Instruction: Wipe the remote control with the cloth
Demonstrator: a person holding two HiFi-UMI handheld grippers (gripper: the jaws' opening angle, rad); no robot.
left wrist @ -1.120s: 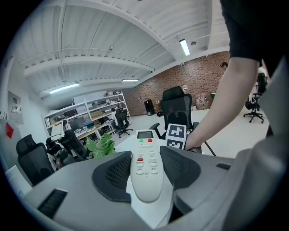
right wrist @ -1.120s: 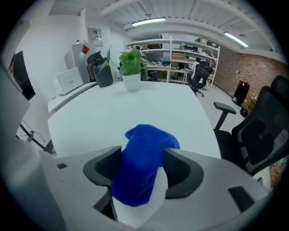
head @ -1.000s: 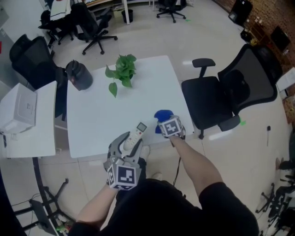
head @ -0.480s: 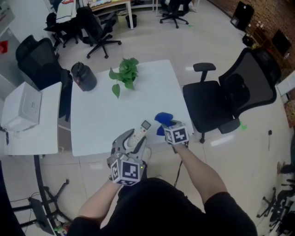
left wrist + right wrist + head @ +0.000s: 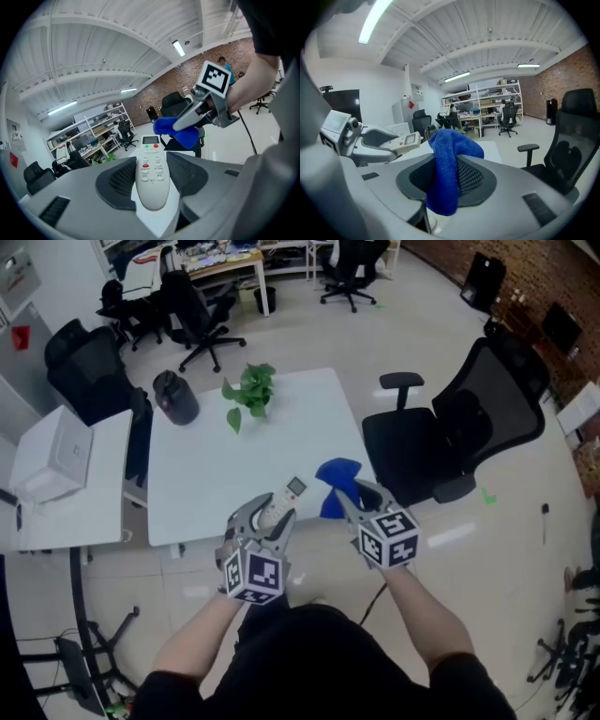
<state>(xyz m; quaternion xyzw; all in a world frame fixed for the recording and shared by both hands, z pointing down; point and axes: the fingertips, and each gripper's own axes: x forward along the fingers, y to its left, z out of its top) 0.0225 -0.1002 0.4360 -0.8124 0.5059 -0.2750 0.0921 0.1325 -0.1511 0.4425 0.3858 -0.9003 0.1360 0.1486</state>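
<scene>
Remote (image 5: 150, 180): white, small screen, red and green buttons; I see left tool (image 5: 269, 515) pinching it, right tool (image 5: 447, 180) just closed on blue cloth (image 5: 446, 150).

White table (image 5: 206, 474) at centre; leafy plant (image 5: 248, 390) and dark round container (image 5: 175, 397) at far edge. Black office chair (image 5: 469, 427) just right of table; more chairs (image 5: 202, 306) far left. Pale glossy floor (image 5: 403, 334). Brick wall (image 5: 536, 93) at right. White ribbed ceiling (image 5: 487, 28), strip lights (image 5: 375, 16). Shelving (image 5: 487, 101) at far end.
</scene>
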